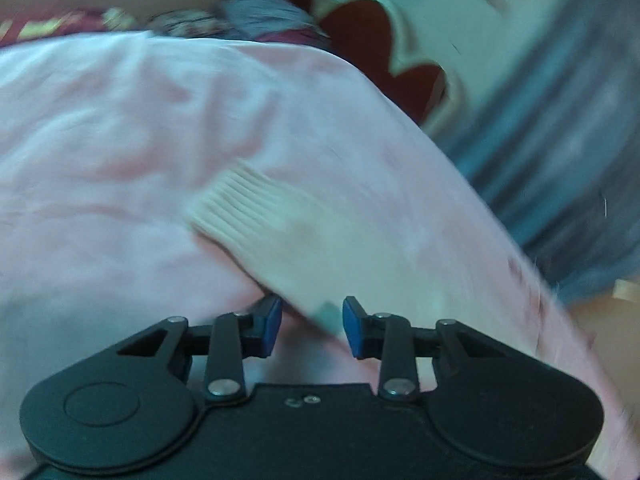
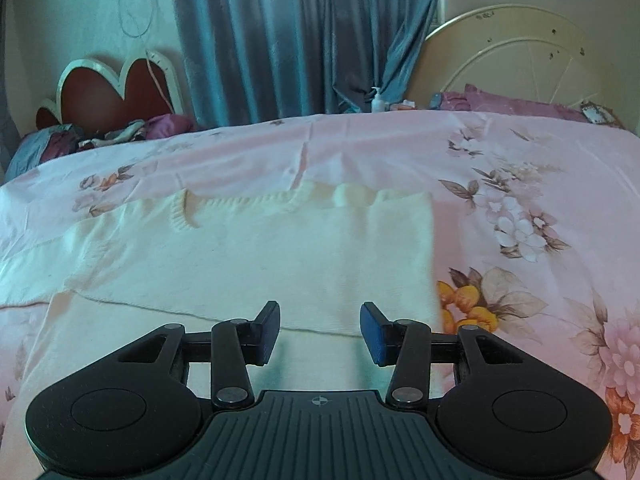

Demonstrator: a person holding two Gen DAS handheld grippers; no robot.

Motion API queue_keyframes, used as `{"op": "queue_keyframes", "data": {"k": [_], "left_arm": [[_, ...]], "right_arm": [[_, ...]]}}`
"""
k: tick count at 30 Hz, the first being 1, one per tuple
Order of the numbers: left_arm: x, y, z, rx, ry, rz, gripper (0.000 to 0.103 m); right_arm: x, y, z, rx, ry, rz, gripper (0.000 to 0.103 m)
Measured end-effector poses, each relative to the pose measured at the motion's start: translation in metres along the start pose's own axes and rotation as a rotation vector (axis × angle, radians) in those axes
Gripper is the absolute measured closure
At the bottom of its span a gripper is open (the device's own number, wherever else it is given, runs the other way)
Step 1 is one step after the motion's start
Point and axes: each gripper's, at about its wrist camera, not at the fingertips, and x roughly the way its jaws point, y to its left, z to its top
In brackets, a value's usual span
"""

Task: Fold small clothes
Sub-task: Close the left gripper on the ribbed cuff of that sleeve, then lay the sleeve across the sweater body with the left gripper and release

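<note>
A cream knitted sweater (image 2: 248, 256) lies flat on the pink floral bedsheet (image 2: 520, 168), partly folded, with its ribbed neckline toward the far side. My right gripper (image 2: 319, 332) is open and empty, just above the sweater's near edge. In the blurred left wrist view, a ribbed cream cuff and sleeve (image 1: 256, 208) run from the middle of the frame down toward my left gripper (image 1: 312, 326). Its jaws stand apart, with the sleeve end lying between or just beyond the blue pads (image 1: 274, 326).
A heart-shaped red headboard (image 2: 116, 92) and a pile of clothes (image 2: 100, 132) sit at the far left of the bed. Teal curtains (image 2: 300, 40) hang behind. Purple pillows (image 2: 520, 104) and a white lotion bottle (image 2: 377, 100) are at the far right.
</note>
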Motion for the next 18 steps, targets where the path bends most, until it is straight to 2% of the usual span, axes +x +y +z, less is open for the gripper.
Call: {"op": "queue_keyframes", "data": {"k": [5,6,7,8,11,14,18], "left_arm": [[0.015,0.025,0.02,-0.122,-0.021,-0.025,0.078],[0.019,0.027,0.023,-0.129,-0.019,-0.027,0.085],[0.025,0.027,0.03,-0.123,-0.014,-0.028,0.1],[0.029,0.027,0.036,-0.11,-0.009,-0.033,0.1],[0.02,0.024,0.052,-0.066,-0.086,-0.087,0.1],[0.027,0.01,0.059,-0.003,-0.049,-0.06,0.1],[0.019,-0.016,0.049,0.012,-0.051,-0.107,0.1]], "right_arm": [[0.01,0.003,0.004,0.02,0.013,-0.041,0.058],[0.013,0.001,0.005,0.034,0.02,-0.05,0.058],[0.015,-0.002,0.006,0.049,0.029,-0.053,0.058],[0.017,-0.004,0.007,0.065,0.037,-0.054,0.058],[0.014,-0.006,0.009,0.068,0.03,-0.054,0.058],[0.014,-0.009,0.008,0.072,0.033,-0.049,0.058],[0.015,-0.013,0.006,0.09,0.031,-0.049,0.058]]}}
